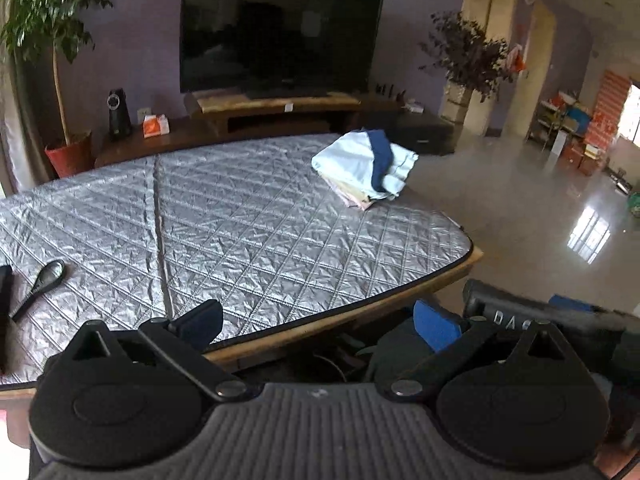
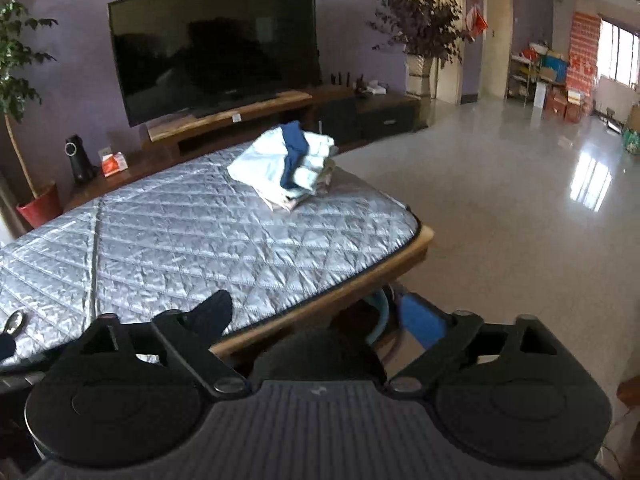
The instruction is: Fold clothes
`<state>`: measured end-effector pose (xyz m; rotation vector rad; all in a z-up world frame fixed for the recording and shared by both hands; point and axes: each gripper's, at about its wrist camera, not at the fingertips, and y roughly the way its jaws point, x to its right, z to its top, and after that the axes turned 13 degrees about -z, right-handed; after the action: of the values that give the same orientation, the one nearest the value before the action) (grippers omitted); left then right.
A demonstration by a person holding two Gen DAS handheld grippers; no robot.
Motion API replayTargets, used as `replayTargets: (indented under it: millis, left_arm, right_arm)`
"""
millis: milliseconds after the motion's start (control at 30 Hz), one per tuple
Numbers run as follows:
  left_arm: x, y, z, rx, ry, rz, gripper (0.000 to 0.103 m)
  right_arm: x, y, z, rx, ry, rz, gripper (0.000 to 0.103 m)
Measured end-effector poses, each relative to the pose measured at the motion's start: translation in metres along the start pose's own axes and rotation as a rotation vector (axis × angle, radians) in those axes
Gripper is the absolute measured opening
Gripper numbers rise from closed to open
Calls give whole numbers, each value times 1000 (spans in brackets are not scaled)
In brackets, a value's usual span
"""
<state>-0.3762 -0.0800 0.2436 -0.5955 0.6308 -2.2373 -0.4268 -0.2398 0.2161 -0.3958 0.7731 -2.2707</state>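
A stack of folded clothes (image 1: pixel 366 168), pale blue on top with a dark blue band, lies at the far right corner of the table with its silver quilted cover (image 1: pixel 248 220). It also shows in the right wrist view (image 2: pixel 290 166) on the same cover (image 2: pixel 200 240). My left gripper (image 1: pixel 320 326) is open and empty, held over the table's near edge, far from the stack. My right gripper (image 2: pixel 320 318) is open and empty, also at the near edge. The right gripper's body (image 1: pixel 540 320) shows in the left wrist view at the lower right.
A dark spoon-shaped object (image 1: pixel 42 282) lies on the cover at the left. Behind the table stands a TV (image 1: pixel 280 36) on a wooden cabinet (image 1: pixel 280 108), with potted plants (image 1: pixel 48 24) at either side. Glossy floor (image 2: pixel 520 220) spreads to the right.
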Motion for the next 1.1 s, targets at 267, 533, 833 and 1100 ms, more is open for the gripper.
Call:
replayTargets:
  millis: [267,533,833,1100]
  left_arm:
    - [11,-20,0,31,19,0,102]
    - [20,-33,-2,51,80,33,102]
    - [16,-33,-1,45,65,40,102]
    - [21,-34,1,46,82,39,102]
  right_arm:
    - [15,-12,-11,-20,-6,25,96]
    - [11,-22,-7,-2,-6,57,96]
    - [2,-19,-11,-14,-27,74,96]
    - [7,-24,-13,-3,-26,61,96]
